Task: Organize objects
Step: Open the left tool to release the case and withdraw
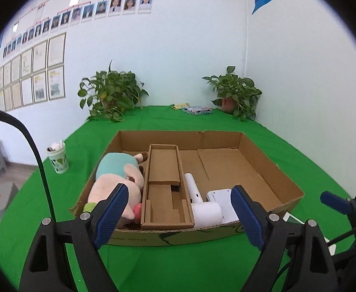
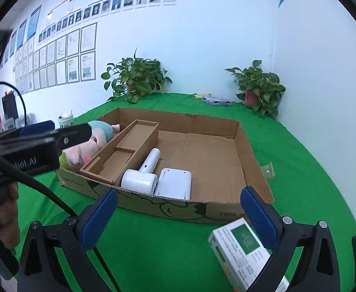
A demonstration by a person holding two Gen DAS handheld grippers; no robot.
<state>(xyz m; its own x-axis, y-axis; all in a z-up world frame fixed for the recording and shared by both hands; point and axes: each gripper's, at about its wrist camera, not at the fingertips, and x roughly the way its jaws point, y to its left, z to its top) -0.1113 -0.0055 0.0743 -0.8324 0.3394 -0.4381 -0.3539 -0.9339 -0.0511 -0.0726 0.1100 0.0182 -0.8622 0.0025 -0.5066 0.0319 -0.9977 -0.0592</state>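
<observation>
The right gripper is hovering wide open, empty, beside the white-and-green printed carton lying on the green cloth just outside the shallow brown cardboard tray; centring its jaws squarely across the carton looks wise.

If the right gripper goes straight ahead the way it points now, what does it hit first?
Most likely the near wall of the cardboard box, just ahead of the open right gripper. The white carton lies off to its right; depth is uncertain.

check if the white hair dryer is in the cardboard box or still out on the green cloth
In the box. The white hair dryer lies on its side on the cardboard box floor, between the cardboard insert and a white device.
</observation>
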